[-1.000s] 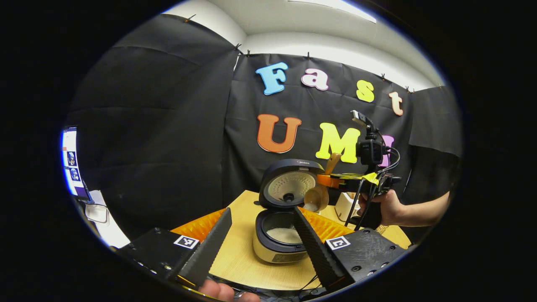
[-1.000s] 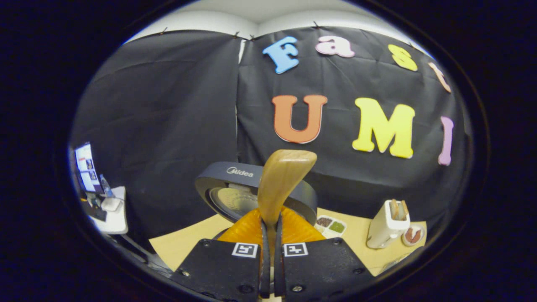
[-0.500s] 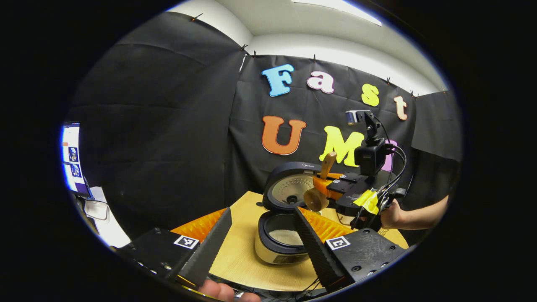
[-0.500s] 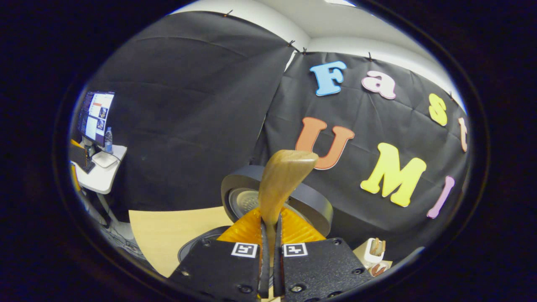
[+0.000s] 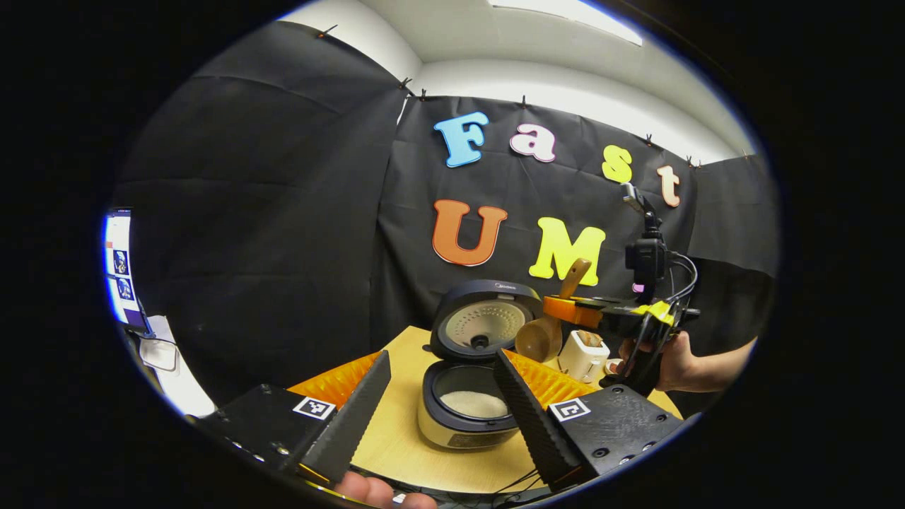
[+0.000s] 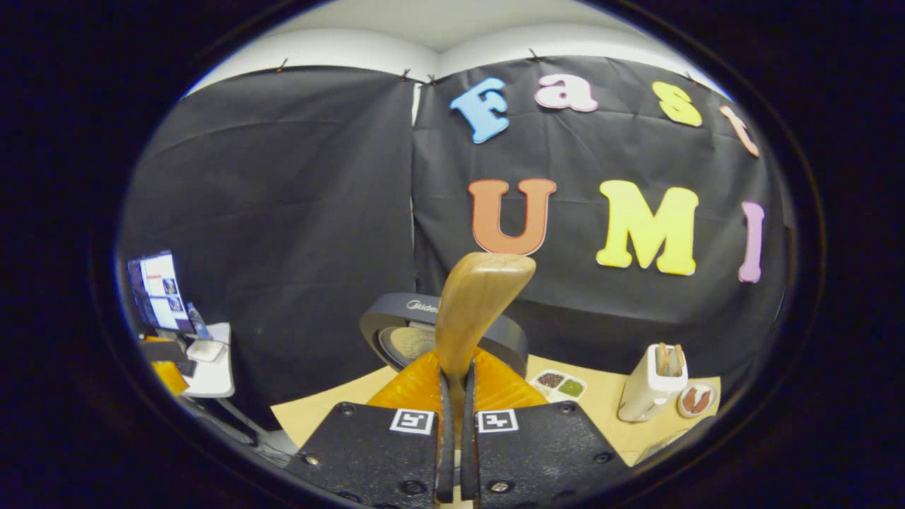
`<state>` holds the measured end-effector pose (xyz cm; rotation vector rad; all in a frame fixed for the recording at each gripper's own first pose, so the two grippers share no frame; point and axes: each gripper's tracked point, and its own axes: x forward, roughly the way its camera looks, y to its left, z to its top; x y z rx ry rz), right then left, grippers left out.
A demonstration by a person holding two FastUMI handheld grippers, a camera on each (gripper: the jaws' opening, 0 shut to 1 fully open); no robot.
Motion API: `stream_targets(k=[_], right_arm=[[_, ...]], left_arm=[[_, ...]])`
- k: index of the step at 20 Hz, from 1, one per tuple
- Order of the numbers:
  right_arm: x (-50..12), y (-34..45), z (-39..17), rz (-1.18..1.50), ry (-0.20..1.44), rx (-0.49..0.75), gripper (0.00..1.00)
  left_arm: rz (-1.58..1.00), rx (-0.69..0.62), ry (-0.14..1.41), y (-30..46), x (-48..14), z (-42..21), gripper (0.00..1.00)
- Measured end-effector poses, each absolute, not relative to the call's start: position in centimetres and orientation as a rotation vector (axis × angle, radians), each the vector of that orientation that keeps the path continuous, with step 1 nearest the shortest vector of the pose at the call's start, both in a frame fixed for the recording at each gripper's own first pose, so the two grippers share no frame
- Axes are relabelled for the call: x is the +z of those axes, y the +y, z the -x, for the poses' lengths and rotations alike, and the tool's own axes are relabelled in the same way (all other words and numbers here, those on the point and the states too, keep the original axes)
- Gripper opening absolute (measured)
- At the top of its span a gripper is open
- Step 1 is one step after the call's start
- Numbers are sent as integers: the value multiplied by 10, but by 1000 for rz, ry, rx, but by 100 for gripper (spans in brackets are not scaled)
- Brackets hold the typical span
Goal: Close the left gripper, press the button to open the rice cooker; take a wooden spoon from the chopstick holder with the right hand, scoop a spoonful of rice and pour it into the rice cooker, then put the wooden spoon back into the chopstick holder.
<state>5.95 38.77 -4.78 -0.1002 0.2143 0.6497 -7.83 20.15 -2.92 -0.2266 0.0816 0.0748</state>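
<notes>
Gripping the wooden spoon [image 6: 475, 297] tightly, right tool [image 6: 454, 452] risks missing the chopstick holder [image 6: 652, 385] — left tool [image 5: 442, 396] gapes wide.

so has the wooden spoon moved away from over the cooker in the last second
Yes. In the left gripper view the wooden spoon has shifted right, off the rice cooker opening, toward the white chopstick holder, held by the right gripper.

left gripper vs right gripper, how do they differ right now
The left gripper is open and holds nothing; the right gripper is shut on the wooden spoon. The left gripper sits low in front of the open rice cooker; the right gripper is held higher, beside the raised lid. Each is held by a hand.
</notes>
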Motion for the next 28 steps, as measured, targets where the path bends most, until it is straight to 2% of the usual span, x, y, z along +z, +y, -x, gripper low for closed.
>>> stream_targets(k=[4, 8, 16, 21, 28], right_arm=[[-27, 311, -69, -62, 262, 572, 9], [-21, 202, -94, -167, 281, 430, 9], [-75, -9, -140, -212, 350, 158, 9], [-144, -75, -180, -174, 416, 98, 9], [-223, -103, -224, -201, 485, 75, 10]], left_arm=[[247, 72, 71, 182, -21, 67, 95], [210, 95, 84, 169, -16, 53, 95], [183, 132, 92, 121, -3, 18, 95], [183, 142, 88, 93, 10, 0, 95], [152, 173, 117, 71, 17, -13, 95]])
